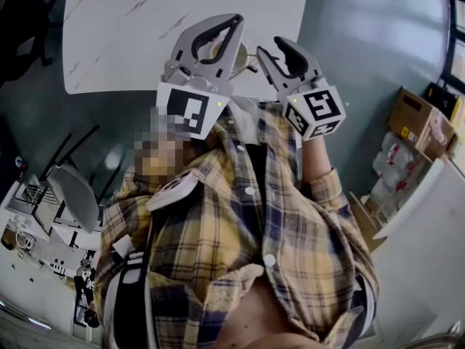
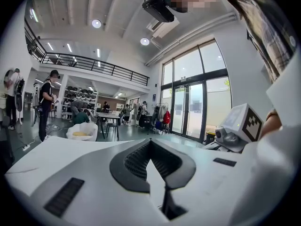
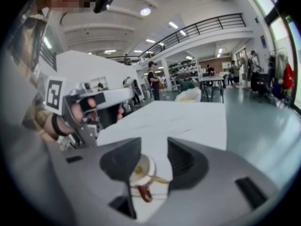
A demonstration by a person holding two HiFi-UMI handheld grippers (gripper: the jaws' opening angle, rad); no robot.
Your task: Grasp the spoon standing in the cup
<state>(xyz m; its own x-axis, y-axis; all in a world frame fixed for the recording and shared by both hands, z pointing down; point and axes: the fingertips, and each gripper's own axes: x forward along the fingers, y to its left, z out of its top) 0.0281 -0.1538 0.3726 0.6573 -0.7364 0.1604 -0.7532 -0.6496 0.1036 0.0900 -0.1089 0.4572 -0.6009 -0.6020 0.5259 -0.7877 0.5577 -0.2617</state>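
Note:
A small white cup (image 3: 138, 170) stands on the white table (image 3: 188, 119), seen low between the jaws in the right gripper view. A thin golden spoon (image 3: 159, 179) handle leans out of it to the right, and a reddish-brown piece hangs below its rim. My right gripper (image 3: 154, 146) is open, its jaws standing apart above the cup without touching it. In the head view this right gripper (image 1: 272, 53) hovers over the table's near edge, and the cup is mostly hidden there. My left gripper (image 1: 234, 22) is beside it, with the tips together and nothing held, as the left gripper (image 2: 150, 142) view confirms.
The white marbled table (image 1: 145, 20) fills the head view's top. Cardboard boxes (image 1: 418, 118) stand at the right and a chair (image 1: 73, 195) at the left. Across the hall are people, tables and a white beanbag (image 2: 82, 131).

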